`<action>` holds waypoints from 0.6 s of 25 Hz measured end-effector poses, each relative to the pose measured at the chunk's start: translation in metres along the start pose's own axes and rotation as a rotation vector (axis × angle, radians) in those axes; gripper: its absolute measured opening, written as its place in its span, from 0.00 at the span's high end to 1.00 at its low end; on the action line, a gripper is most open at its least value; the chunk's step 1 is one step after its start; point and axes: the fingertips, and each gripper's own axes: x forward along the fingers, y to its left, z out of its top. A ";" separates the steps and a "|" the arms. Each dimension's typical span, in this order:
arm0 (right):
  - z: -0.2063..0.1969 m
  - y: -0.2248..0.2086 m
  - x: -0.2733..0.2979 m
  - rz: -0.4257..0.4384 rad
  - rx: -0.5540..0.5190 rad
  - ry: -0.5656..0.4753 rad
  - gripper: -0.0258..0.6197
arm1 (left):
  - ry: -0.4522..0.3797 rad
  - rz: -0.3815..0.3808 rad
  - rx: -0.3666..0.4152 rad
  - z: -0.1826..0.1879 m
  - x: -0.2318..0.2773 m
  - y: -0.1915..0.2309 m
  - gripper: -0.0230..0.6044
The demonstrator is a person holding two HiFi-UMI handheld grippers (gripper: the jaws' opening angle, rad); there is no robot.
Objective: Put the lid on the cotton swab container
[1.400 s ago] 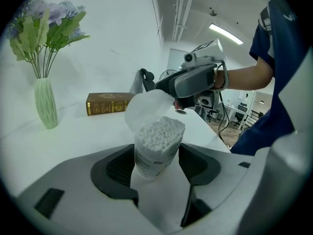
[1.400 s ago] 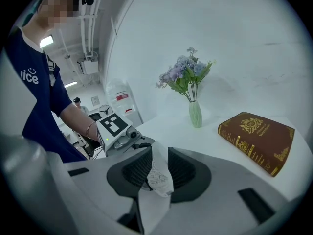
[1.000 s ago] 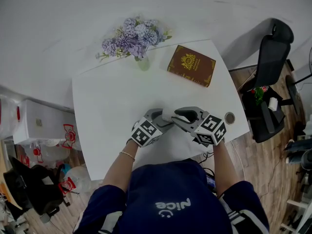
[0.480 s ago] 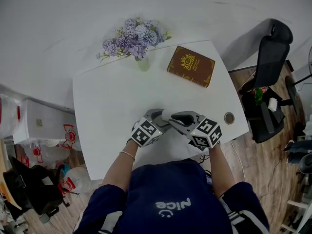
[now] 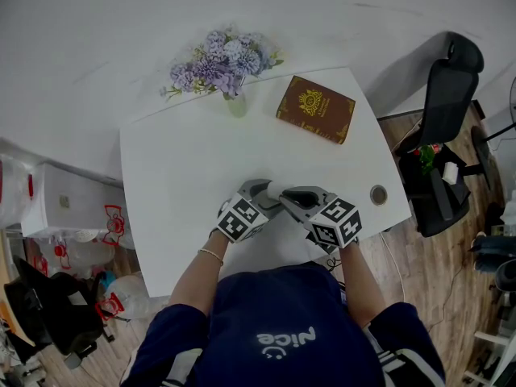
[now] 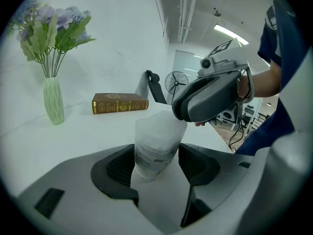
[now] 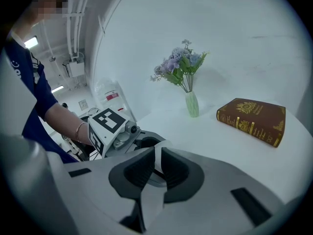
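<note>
The cotton swab container (image 6: 155, 153) is a translucent tub with a printed label. It stands on the white table (image 5: 185, 176) with a pale lid (image 6: 159, 124) on top. My left gripper (image 6: 156, 168) is shut on its lower body. In the head view the container (image 5: 275, 189) shows only as a white spot between the two grippers. My right gripper (image 5: 289, 194) hangs over the lid's right side, touching or just above it. Its jaws (image 7: 155, 168) are closing and almost together, and I see nothing held between them.
A green vase of purple flowers (image 5: 222, 63) stands at the table's back edge. A brown book (image 5: 316, 108) lies at the back right. A small round object (image 5: 379, 194) sits near the right edge. A black office chair (image 5: 447, 95) stands beyond the table on the right.
The right gripper has slid a little left and toward the person, ending over the container. The left gripper and container have stayed put.
</note>
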 end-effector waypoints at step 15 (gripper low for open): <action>-0.002 -0.001 0.002 -0.112 -0.078 0.031 0.86 | -0.001 0.006 0.004 0.000 0.000 0.000 0.48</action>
